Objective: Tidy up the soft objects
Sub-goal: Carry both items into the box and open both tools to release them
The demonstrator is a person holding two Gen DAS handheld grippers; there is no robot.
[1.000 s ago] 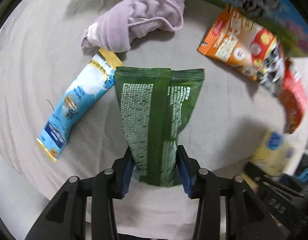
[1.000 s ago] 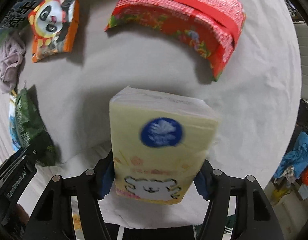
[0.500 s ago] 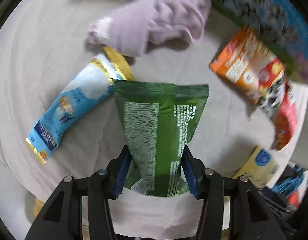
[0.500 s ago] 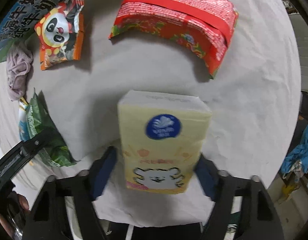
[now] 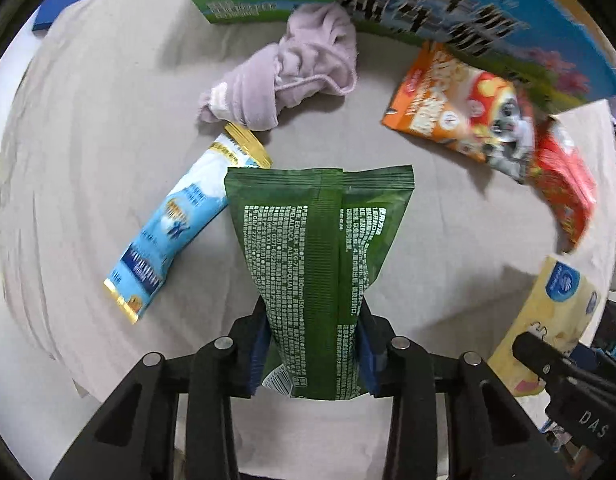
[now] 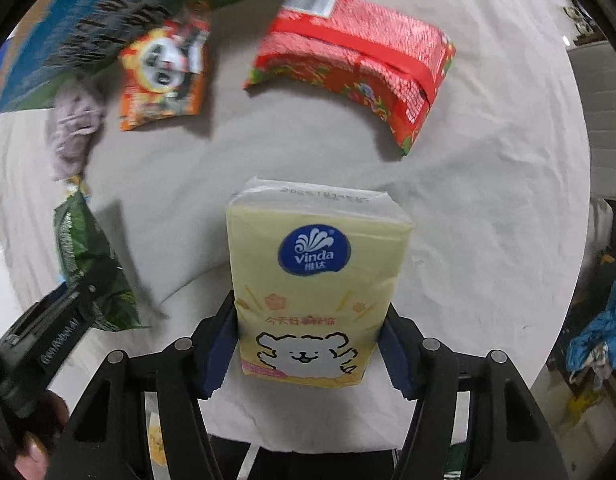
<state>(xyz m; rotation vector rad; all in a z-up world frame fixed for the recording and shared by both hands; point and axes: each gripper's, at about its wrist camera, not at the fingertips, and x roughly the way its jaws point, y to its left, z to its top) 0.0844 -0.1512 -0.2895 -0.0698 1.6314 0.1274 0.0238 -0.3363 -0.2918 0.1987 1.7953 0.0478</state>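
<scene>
Evidently both tools are carrying at once: the left tool is pinching the flat green foil pouch by its lower end, so the pouch is sticking out forward above the grey cloth-covered surface, nearer the camera than the crumpled lilac towel. The right tool is clamping the pale yellow tissue pack by its sides, off to the towel's right, presumably so each can be grouped with its like.

My left gripper is clamped on the green pouch; my right gripper grips the tissue pack.
</scene>
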